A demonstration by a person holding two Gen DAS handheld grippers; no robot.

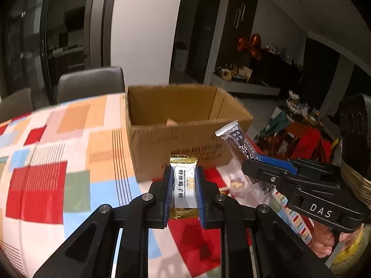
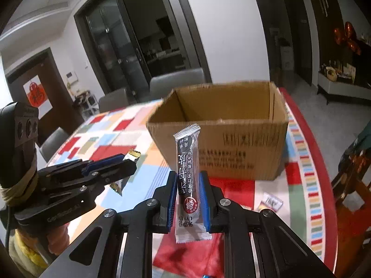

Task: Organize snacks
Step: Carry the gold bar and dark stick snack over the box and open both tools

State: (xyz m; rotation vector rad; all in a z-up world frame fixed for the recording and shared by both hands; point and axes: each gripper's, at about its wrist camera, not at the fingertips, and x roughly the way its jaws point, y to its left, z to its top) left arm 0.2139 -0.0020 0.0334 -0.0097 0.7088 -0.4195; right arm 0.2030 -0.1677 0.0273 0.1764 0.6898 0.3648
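From the left wrist view, the left tongs are clamped on a white coconut candy with gold crimped ends, gripped across its narrow sides so it stands lengthwise between the blue pads. It is held above the checked desk, in front of the open cardboard box, probably so it can be carried over the near wall and dropped in. Something pale already lies inside.

From the right wrist view, the right tongs are clamped on a long dark snack stick, gripped near its lower half so the top stands upright and free. It too is off the desk, facing the box. A small wrapper lies loose on the cloth to the right, apparently not yet sorted.
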